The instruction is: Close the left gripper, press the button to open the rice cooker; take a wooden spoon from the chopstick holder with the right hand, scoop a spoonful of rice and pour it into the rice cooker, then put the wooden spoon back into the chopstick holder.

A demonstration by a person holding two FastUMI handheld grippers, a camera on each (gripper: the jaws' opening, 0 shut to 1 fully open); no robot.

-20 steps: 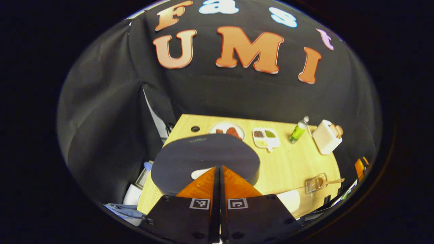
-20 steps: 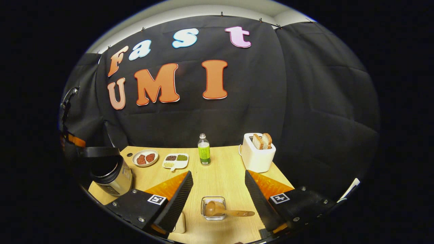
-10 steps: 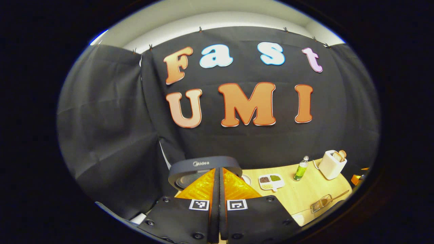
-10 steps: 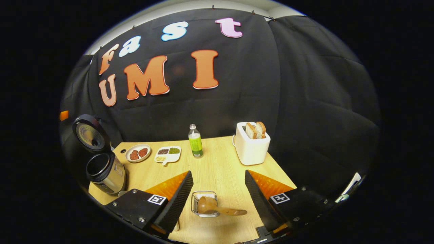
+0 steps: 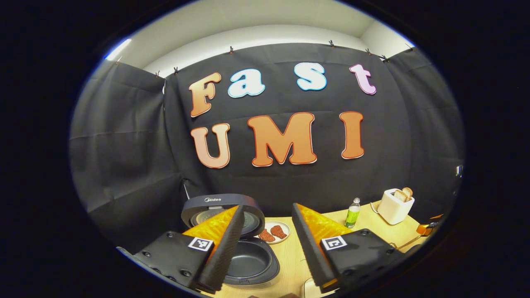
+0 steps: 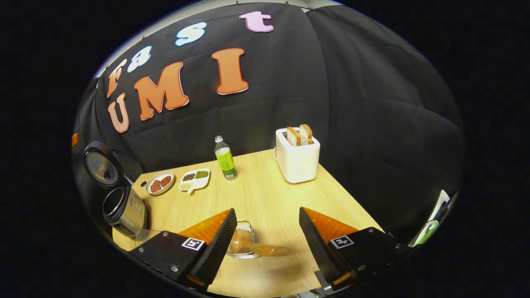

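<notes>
Rice cooker (image 5: 248, 258) open, lid up, just ahead of spread left gripper (image 5: 265, 248). Right gripper (image 6: 267, 244) spread too, wooden spoon (image 6: 252, 247) lying between its fingers in the wire holder (image 6: 244, 244), blurred. Best lowered straight over the handle, closing across it.

Right gripper (image 6: 267, 231) fingers spread above wooden spoon (image 6: 252, 247).

Bottle (image 6: 225, 157) stands between toaster (image 6: 297, 154) and divided dish (image 6: 194, 179).
</notes>
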